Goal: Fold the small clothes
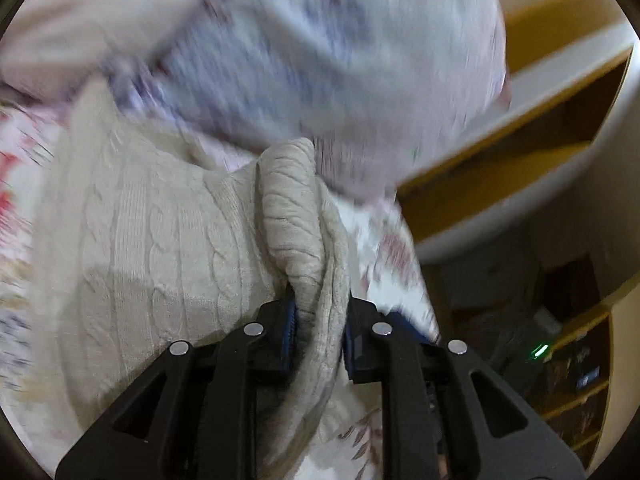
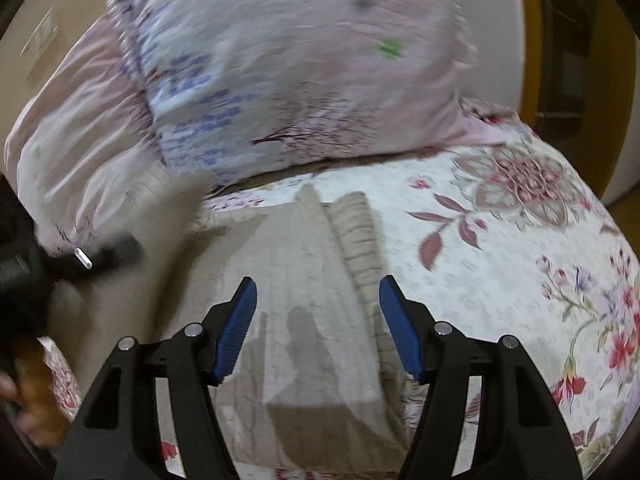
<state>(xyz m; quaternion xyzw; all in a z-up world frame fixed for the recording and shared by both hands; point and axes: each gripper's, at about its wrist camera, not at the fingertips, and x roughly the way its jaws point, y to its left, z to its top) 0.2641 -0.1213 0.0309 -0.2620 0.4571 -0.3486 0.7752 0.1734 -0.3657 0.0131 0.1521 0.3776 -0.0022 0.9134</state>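
A cream cable-knit garment (image 1: 152, 240) lies on a flowered bedspread (image 2: 500, 264). My left gripper (image 1: 320, 320) is shut on a bunched fold of that knit, which rises between its blue pads and curls over above them. In the right wrist view the same garment (image 2: 304, 300) lies flat beneath my right gripper (image 2: 318, 320), whose blue-padded fingers stand open above the cloth with nothing pinched. The left gripper (image 2: 116, 254) shows blurred at that view's left edge, over the garment's left side.
A large pink and blue patterned pillow (image 2: 304, 72) rests at the head of the bed, just beyond the garment. Past the bed's right edge stand yellow and white shelves (image 1: 540, 128). A hand (image 2: 28, 392) shows at the lower left of the right wrist view.
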